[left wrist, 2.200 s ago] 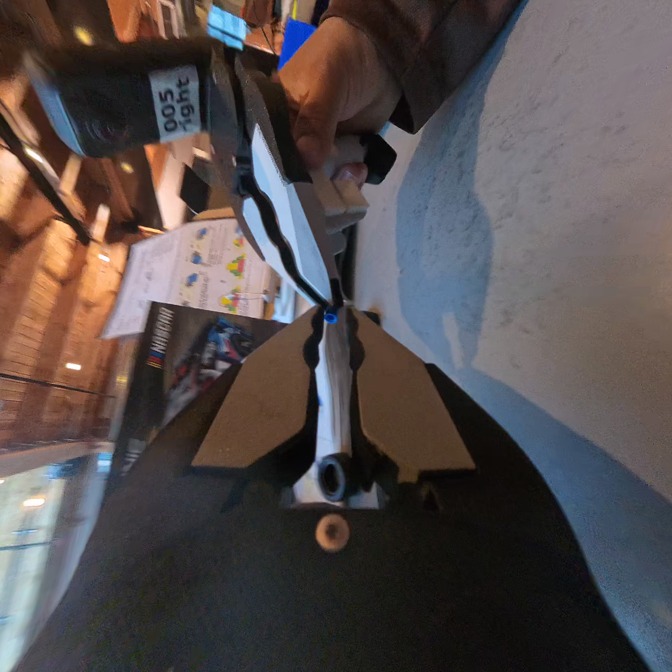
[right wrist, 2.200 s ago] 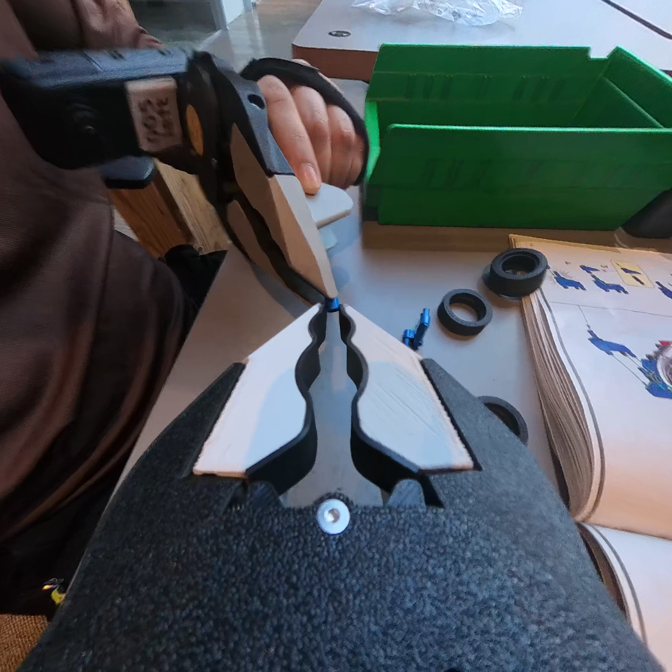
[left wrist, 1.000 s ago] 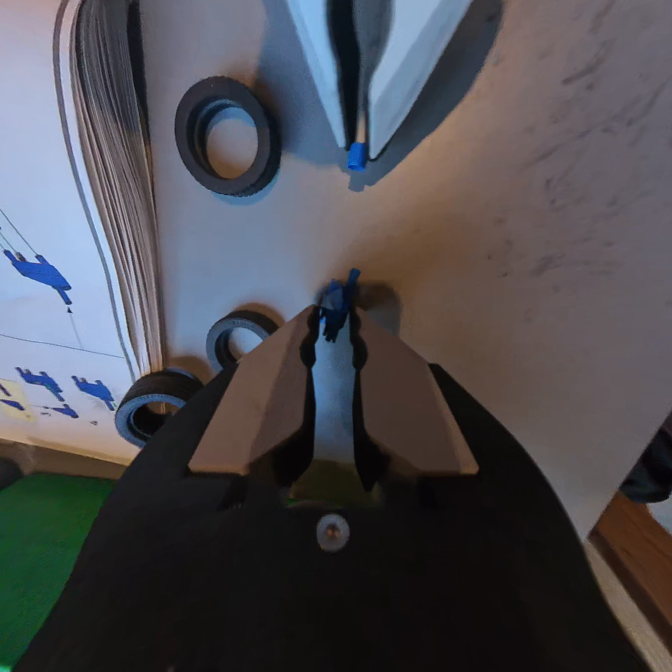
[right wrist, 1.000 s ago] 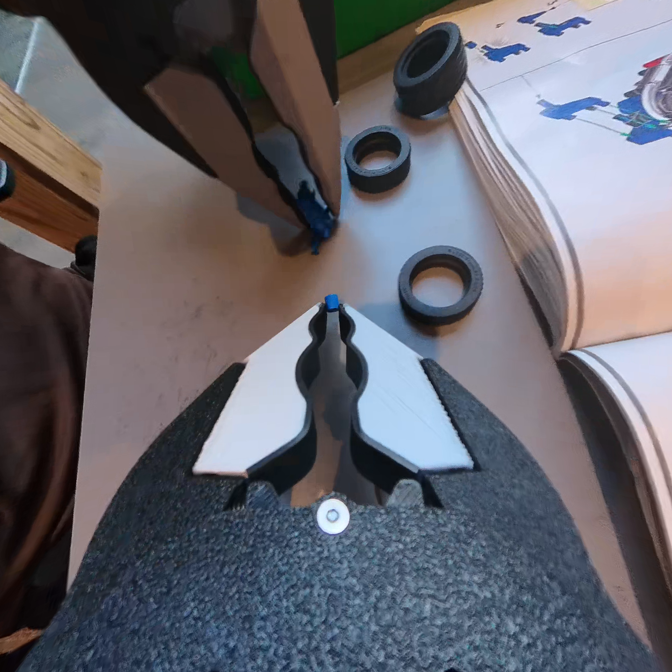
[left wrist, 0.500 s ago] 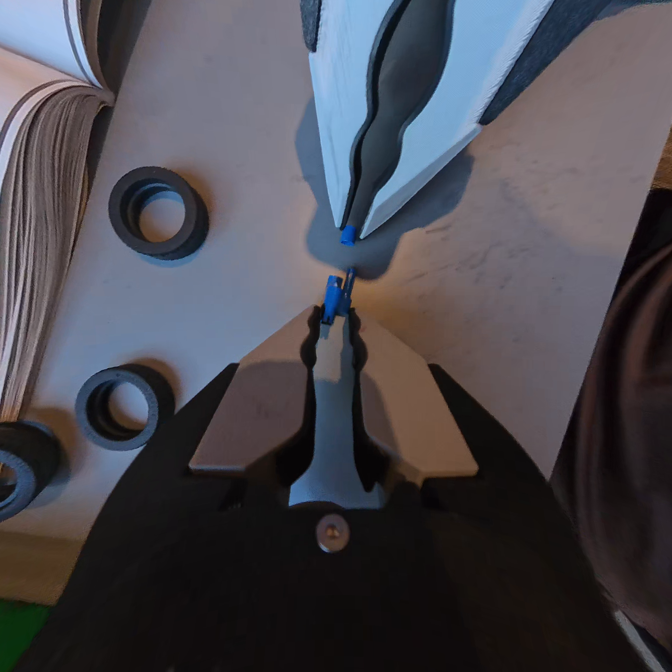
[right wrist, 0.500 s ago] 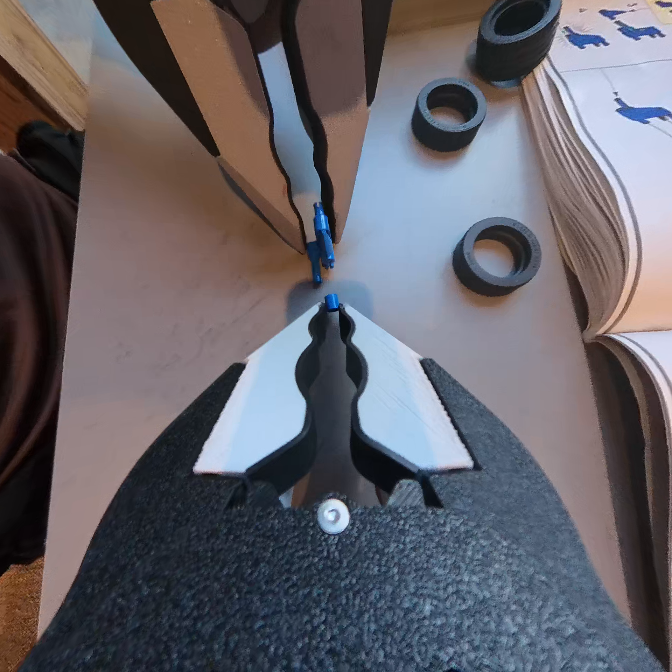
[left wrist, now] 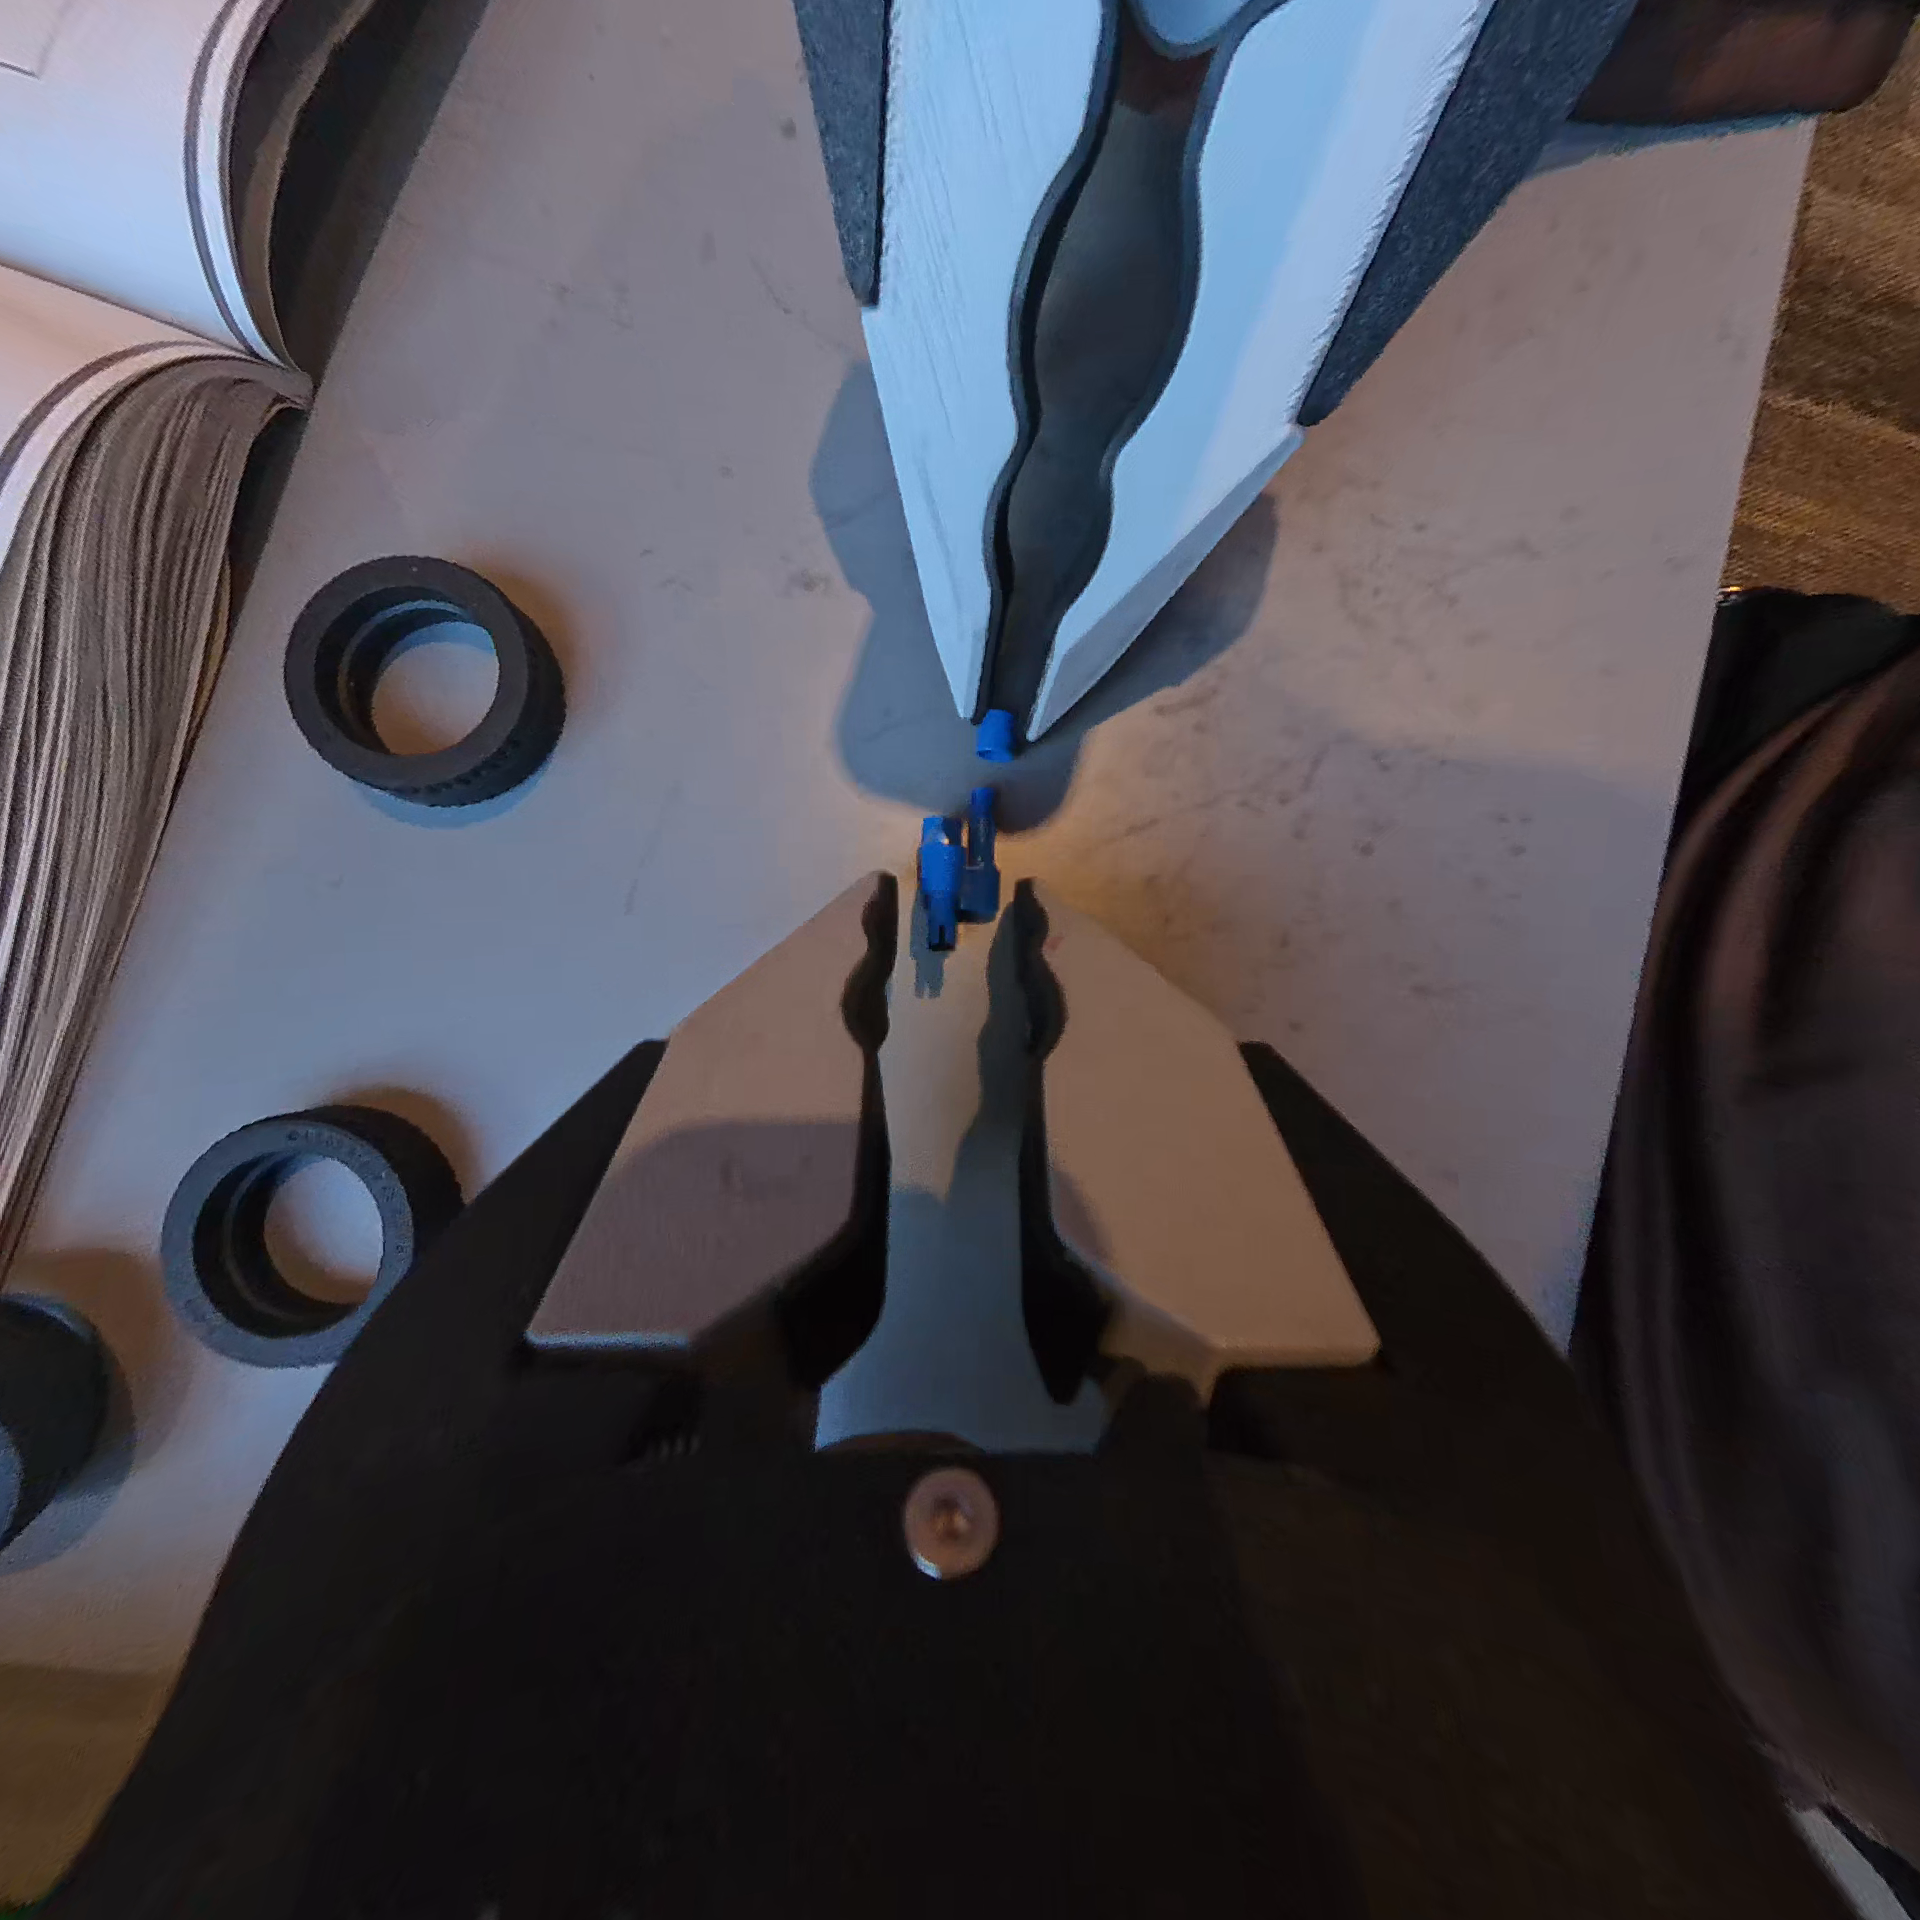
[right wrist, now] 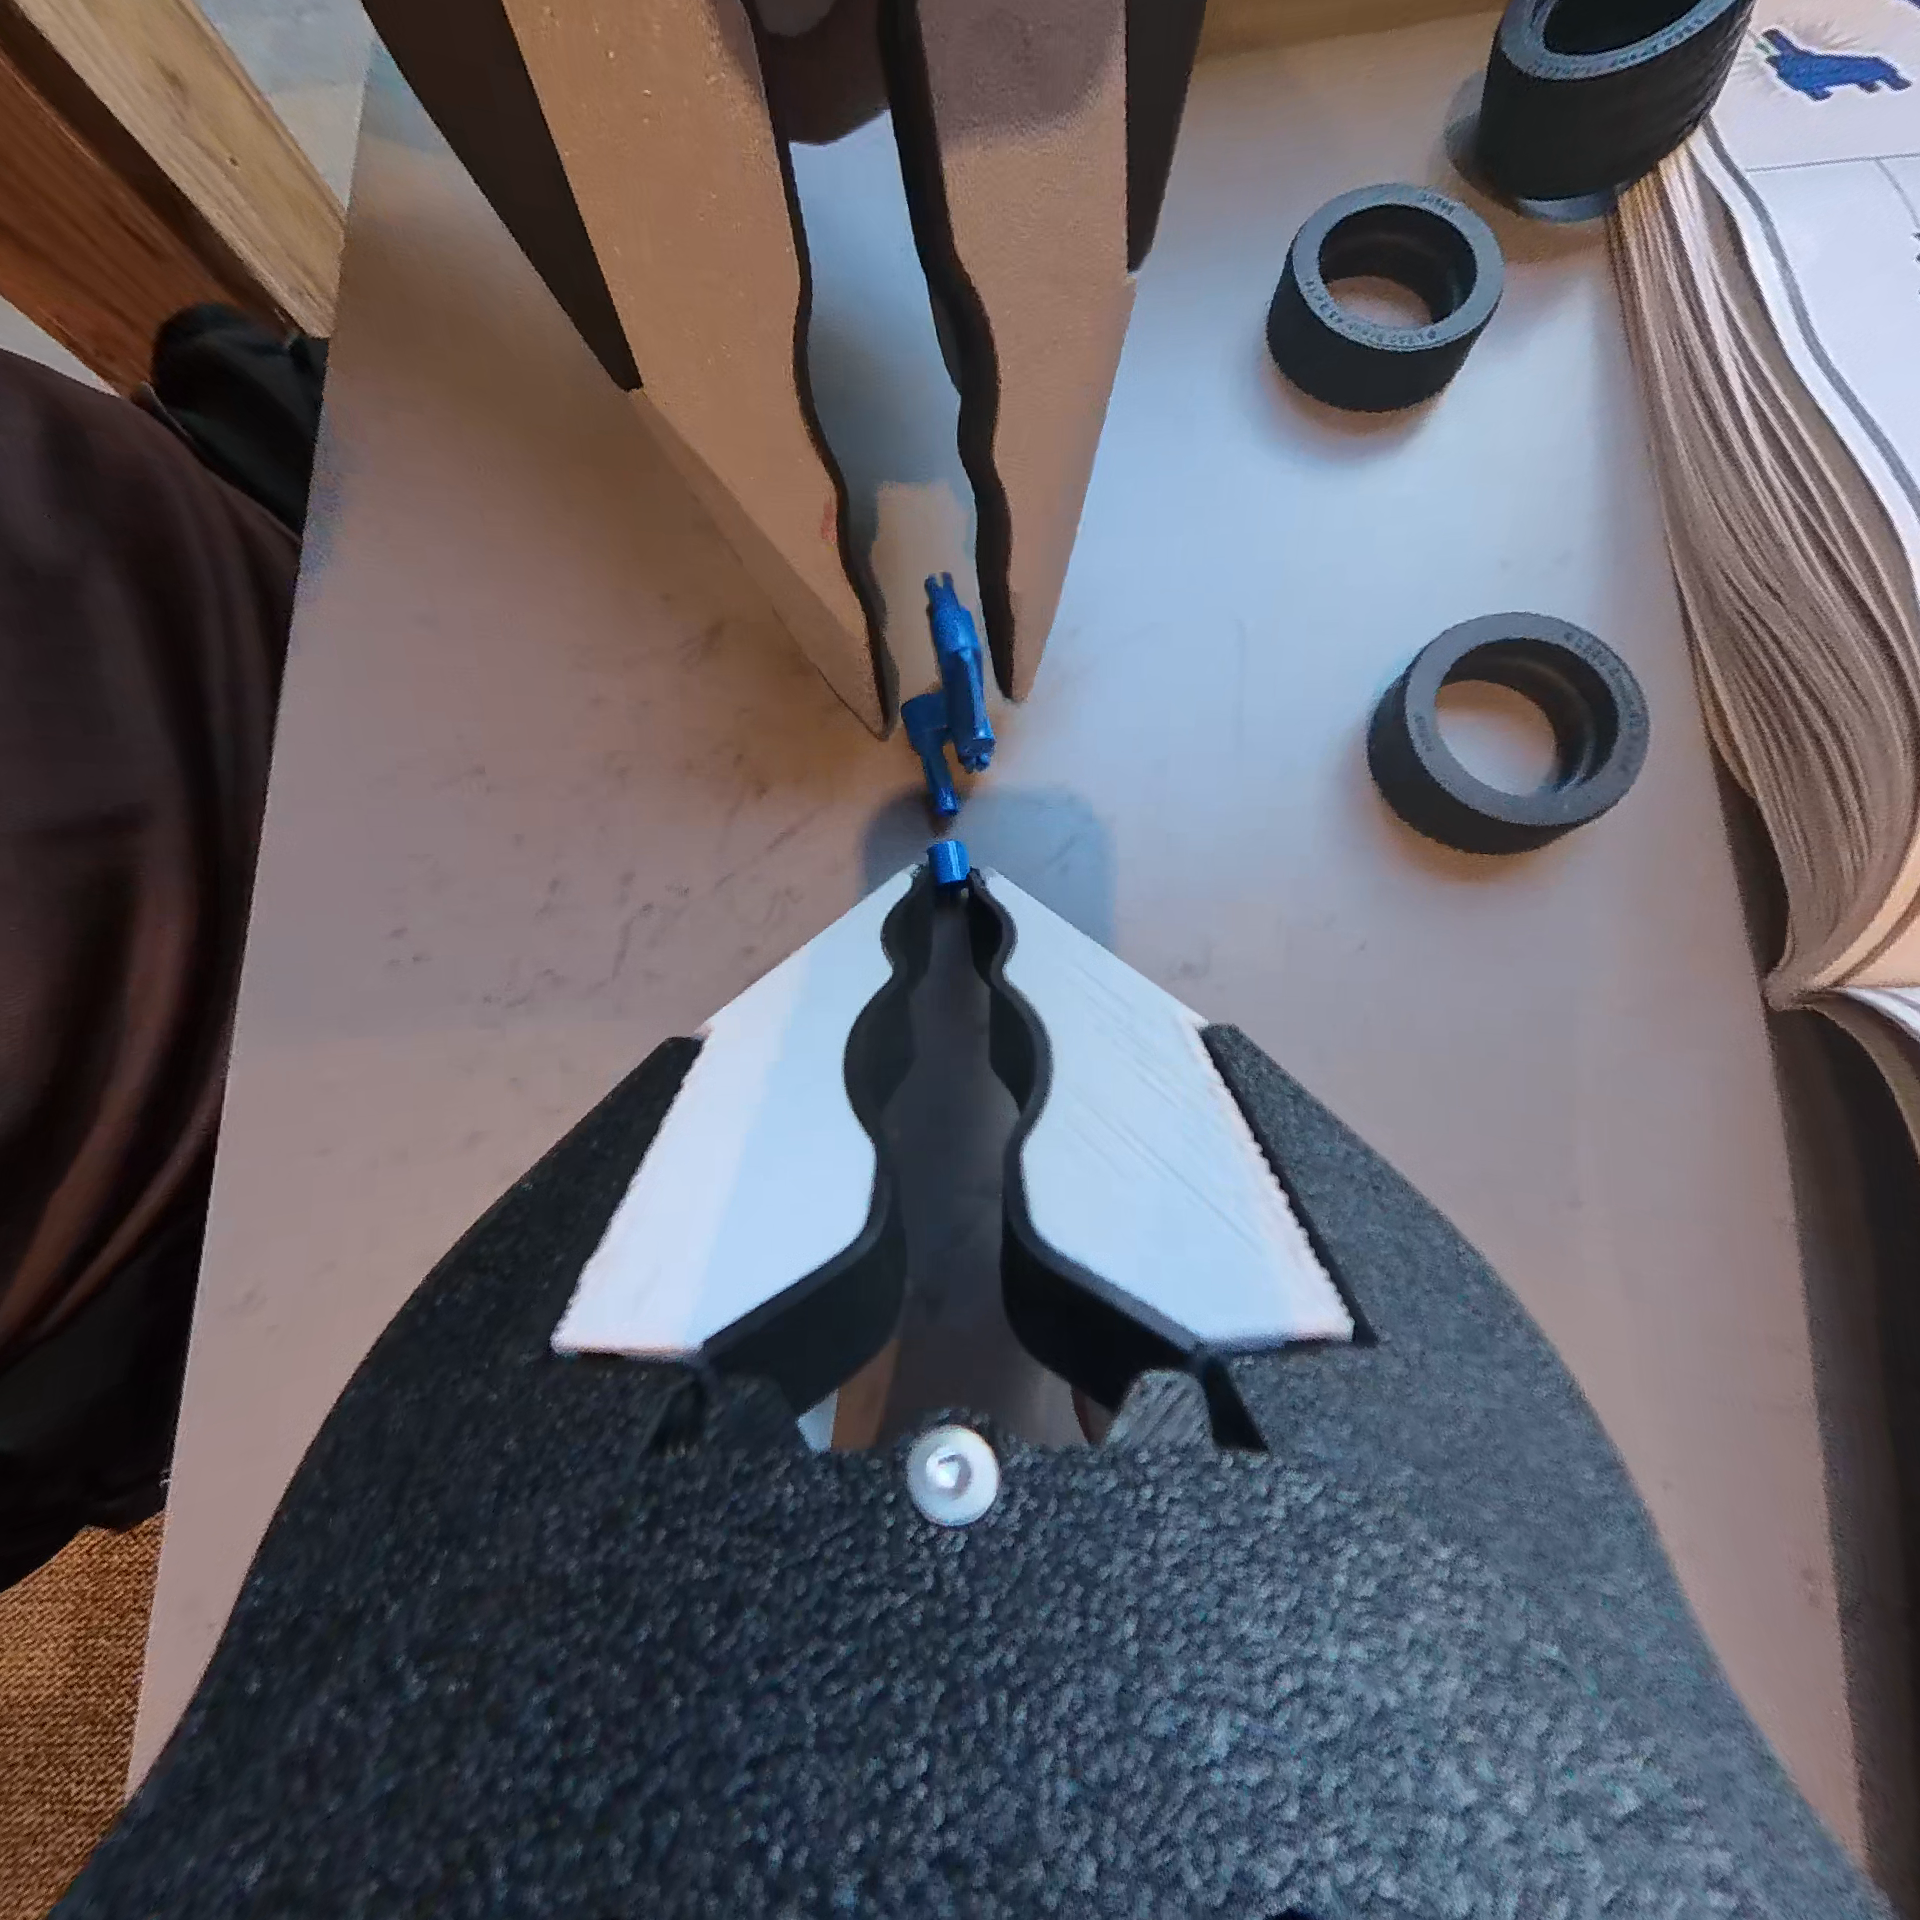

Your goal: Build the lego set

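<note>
Two small blue lego connector pieces [left wrist: 956, 868] lie joined side by side on the pale table [left wrist: 540, 935]. My left gripper [left wrist: 953, 888] is open, with its tips on either side of them and a gap on both sides. My right gripper [right wrist: 948, 878] is shut on a short blue pin [right wrist: 947, 862], whose end sticks out of the tips. The pin points at the connector pieces [right wrist: 954, 675] from just short of them. The right gripper also shows in the left wrist view [left wrist: 1003, 722], and the left gripper in the right wrist view [right wrist: 945, 701].
Three black rubber tyres [left wrist: 424, 681] [left wrist: 286, 1236] [left wrist: 42, 1392] lie beside the open instruction book [left wrist: 94, 520]. They also show in the right wrist view [right wrist: 1385, 301] [right wrist: 1507, 732] [right wrist: 1616, 94]. A person's dark sleeve [right wrist: 104, 727] is at the table's edge. My left and right fingertips are right by each other.
My left gripper swung down to the table, closed on the blue connector pieces, then opened and let them go. My right gripper, still holding the pin, has come closer to them.
</note>
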`<state>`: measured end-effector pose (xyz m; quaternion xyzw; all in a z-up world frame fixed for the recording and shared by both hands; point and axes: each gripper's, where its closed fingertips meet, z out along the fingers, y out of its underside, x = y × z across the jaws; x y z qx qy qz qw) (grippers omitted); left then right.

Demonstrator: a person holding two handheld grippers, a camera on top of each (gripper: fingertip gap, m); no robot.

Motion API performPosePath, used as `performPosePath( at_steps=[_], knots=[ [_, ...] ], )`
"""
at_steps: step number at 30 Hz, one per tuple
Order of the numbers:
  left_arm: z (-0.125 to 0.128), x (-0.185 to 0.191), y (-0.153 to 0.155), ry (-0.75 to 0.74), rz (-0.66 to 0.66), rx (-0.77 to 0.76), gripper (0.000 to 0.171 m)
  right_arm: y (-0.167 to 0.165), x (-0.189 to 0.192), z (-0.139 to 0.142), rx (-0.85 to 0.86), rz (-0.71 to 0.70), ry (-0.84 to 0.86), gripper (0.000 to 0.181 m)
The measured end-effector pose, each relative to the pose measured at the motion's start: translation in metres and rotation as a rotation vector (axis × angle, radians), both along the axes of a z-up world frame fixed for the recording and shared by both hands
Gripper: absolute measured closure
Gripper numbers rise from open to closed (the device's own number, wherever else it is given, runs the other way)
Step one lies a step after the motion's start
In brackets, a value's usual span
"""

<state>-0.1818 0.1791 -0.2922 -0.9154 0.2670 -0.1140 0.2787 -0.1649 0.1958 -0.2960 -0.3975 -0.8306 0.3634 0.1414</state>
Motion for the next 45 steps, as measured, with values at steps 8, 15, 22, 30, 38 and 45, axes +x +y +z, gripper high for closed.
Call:
performPosePath(
  at_steps=[8,15,22,30,38,45],
  knots=[
    [-0.001,0.006,0.004,-0.081,-0.024,0.038,0.16,-0.001,-0.002,-0.001,-0.015,0.004,-0.016,0.175],
    [-0.001,0.007,0.006,-0.149,-0.004,0.085,0.161,-0.001,-0.002,-0.001,-0.036,0.01,-0.03,0.175],
    [0.0,0.006,0.007,-0.187,-0.003,0.123,0.161,-0.001,-0.003,-0.001,-0.037,0.014,-0.026,0.175],
    [0.002,0.012,0.005,-0.19,-0.061,0.151,0.167,-0.002,-0.003,-0.001,-0.043,0.025,-0.027,0.175],
    [0.002,0.009,0.01,-0.147,-0.043,0.186,0.167,0.003,0.002,-0.001,-0.055,0.031,-0.043,0.175],
    [0.003,0.007,0.012,-0.114,-0.037,0.214,0.167,0.0,0.001,-0.001,-0.05,0.036,-0.038,0.175]
  ],
)
